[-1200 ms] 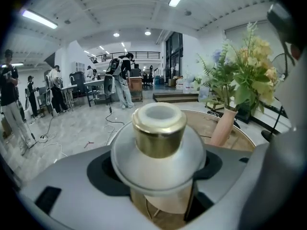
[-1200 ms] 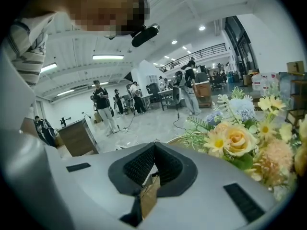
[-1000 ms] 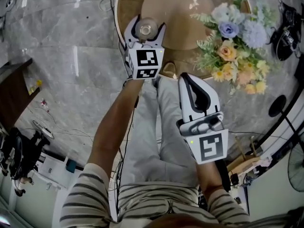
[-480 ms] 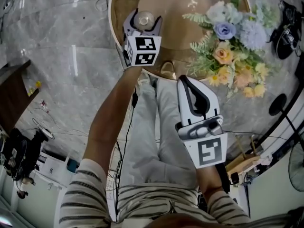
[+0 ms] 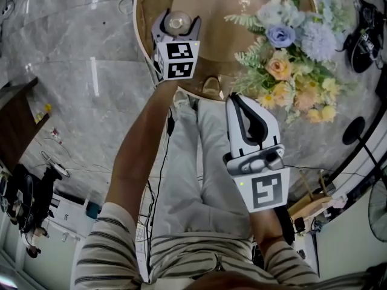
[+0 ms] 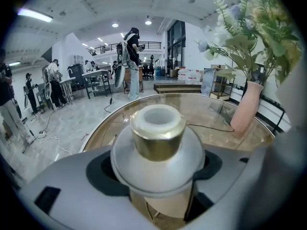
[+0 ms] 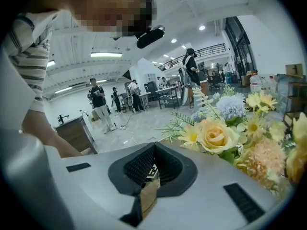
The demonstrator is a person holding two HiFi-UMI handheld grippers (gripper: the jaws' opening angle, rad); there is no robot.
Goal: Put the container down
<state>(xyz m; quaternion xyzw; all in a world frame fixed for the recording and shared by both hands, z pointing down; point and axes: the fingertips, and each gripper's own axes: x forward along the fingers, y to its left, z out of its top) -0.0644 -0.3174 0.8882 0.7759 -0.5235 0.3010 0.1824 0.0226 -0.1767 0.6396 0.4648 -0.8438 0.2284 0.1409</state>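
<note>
The container [image 5: 178, 23] is a frosted white bottle with a gold collar and an open neck. My left gripper [image 5: 177, 25] is shut on it, holding it upright over the near left part of the round glass table [image 5: 221, 38]. In the left gripper view the container [image 6: 157, 140] fills the middle, its shoulder resting between the grey jaws, with the table [image 6: 201, 110] beyond. My right gripper [image 5: 235, 99] hangs lower over the person's lap, by the table's near edge, shut with nothing in it. In the right gripper view its black pads [image 7: 144, 169] meet.
A large bouquet [image 5: 290, 59] of yellow, peach and blue flowers stands on the table's right side, in a pink vase [image 6: 246, 115]. A thin cable [image 6: 211, 127] runs across the glass. Black stands [image 5: 363, 38] sit right of the table. Several people stand far off [image 6: 129, 61].
My left gripper has carried the container farther out and slightly left, over the table. The right gripper has stayed put.
</note>
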